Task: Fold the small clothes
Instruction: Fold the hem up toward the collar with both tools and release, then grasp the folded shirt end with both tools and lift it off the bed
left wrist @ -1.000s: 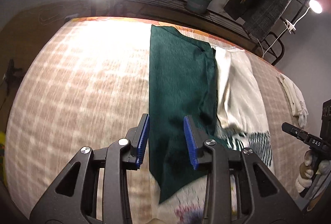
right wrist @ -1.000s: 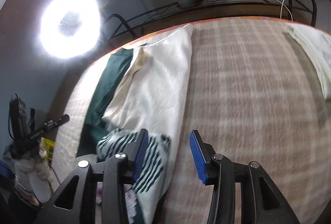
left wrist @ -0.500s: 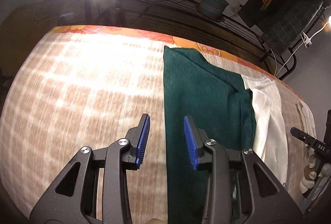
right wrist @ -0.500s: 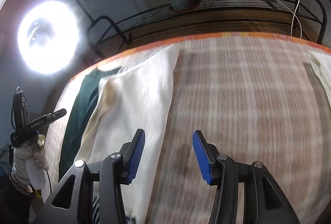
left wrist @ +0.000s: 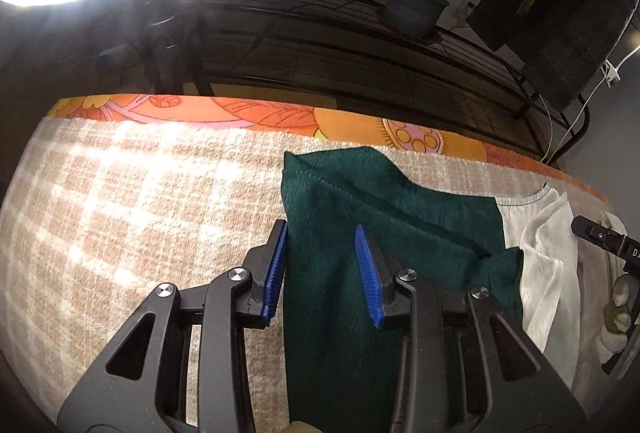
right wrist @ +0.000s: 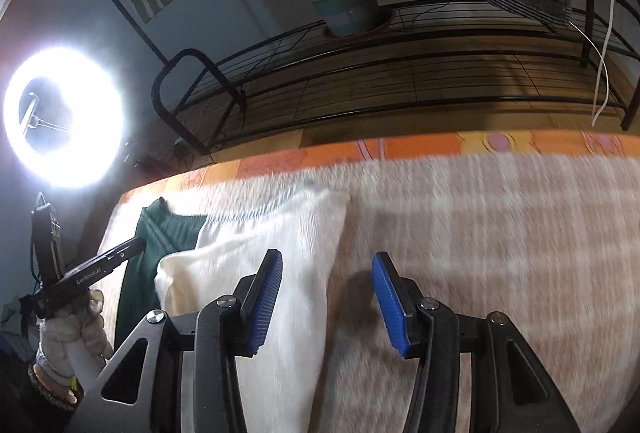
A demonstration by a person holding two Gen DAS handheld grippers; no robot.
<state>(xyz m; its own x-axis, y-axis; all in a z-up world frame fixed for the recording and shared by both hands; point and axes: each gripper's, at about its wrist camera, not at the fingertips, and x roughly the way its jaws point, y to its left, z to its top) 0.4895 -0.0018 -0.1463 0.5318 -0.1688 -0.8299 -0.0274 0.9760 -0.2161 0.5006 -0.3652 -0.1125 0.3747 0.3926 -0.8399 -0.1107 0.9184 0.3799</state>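
A garment lies on the checked beige blanket (left wrist: 140, 217), dark green (left wrist: 360, 201) on its left half and cream white (left wrist: 548, 257) on its right. My left gripper (left wrist: 322, 273) is open, its blue pads straddling the green cloth's left edge near the far corner. My right gripper (right wrist: 326, 297) is open over the right edge of the white half (right wrist: 288, 233); the green half (right wrist: 160, 229) shows to its left. Neither gripper holds cloth.
The bed's far edge has an orange flowered border (left wrist: 248, 113). Behind it stands a black metal rack (right wrist: 400, 73) with a potted plant (right wrist: 344, 5). A ring light (right wrist: 64, 117) glares at left. The other hand's gripper (right wrist: 100, 265) shows at left.
Both grippers have moved forward along the garment toward its far end, left along the green edge, right along the white edge. The striped part near the front has left view. Both stayed open.
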